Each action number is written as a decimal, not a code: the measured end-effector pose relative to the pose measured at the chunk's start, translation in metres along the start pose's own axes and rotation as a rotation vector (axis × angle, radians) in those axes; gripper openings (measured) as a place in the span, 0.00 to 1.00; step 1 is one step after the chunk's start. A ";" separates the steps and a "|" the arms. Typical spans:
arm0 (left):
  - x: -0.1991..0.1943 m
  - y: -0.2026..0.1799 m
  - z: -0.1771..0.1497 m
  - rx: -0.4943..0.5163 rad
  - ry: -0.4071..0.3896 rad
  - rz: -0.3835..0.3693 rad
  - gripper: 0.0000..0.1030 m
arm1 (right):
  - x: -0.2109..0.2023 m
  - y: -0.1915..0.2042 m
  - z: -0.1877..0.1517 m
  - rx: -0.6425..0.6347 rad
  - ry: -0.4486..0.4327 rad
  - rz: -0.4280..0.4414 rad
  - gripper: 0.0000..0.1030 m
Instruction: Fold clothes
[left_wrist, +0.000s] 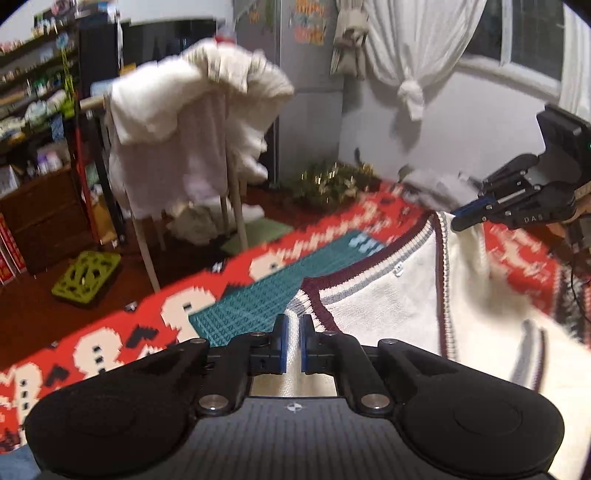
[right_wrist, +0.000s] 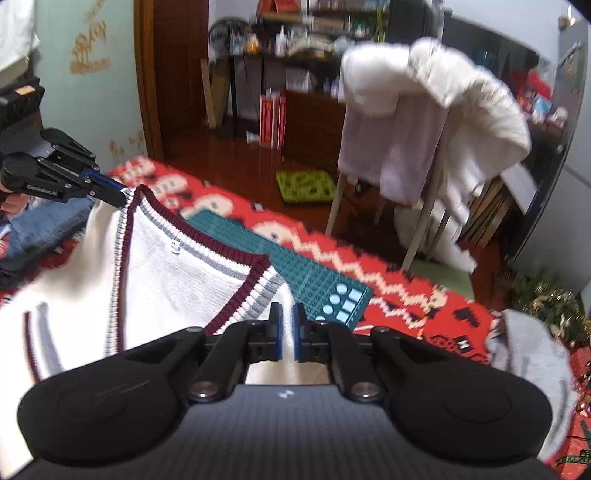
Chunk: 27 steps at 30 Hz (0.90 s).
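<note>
Honestly, you're pinching the vest (left_wrist: 388, 295) at both shoulders, left gripper (left_wrist: 291, 345) and right gripper (right_wrist: 287, 341); yank unevenly and knit slips out.

A red patterned blanket (left_wrist: 122, 328) covers the work surface, with a teal cutting mat (left_wrist: 258, 295) lying on it. Beyond its edge, on the dark wood floor, stands a wooden rack (right_wrist: 417, 229) draped with white towels (left_wrist: 192, 110). A green tray (right_wrist: 306, 186) lies on the floor near the rack's legs. Cluttered shelves (left_wrist: 33, 85) line the far wall. A knotted white curtain (left_wrist: 413, 55) hangs by the window, and gold tinsel (left_wrist: 328, 181) sits below it.
</note>
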<state>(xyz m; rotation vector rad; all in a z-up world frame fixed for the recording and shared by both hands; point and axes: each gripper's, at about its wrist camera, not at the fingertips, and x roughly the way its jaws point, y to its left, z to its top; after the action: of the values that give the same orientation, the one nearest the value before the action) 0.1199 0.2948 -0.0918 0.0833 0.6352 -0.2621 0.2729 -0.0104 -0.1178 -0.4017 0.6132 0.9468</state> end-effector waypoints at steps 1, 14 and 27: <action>-0.012 -0.007 0.001 0.010 -0.015 -0.001 0.06 | -0.015 0.005 0.001 -0.004 -0.019 -0.005 0.05; -0.148 -0.104 -0.038 0.100 -0.090 -0.037 0.06 | -0.180 0.103 -0.049 -0.067 -0.122 -0.017 0.04; -0.142 -0.173 -0.163 0.123 0.119 -0.064 0.04 | -0.193 0.194 -0.195 -0.061 0.060 0.002 0.02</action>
<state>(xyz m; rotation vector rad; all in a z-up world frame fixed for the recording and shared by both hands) -0.1302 0.1840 -0.1375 0.1982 0.7405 -0.3600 -0.0358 -0.1392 -0.1524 -0.4857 0.6407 0.9594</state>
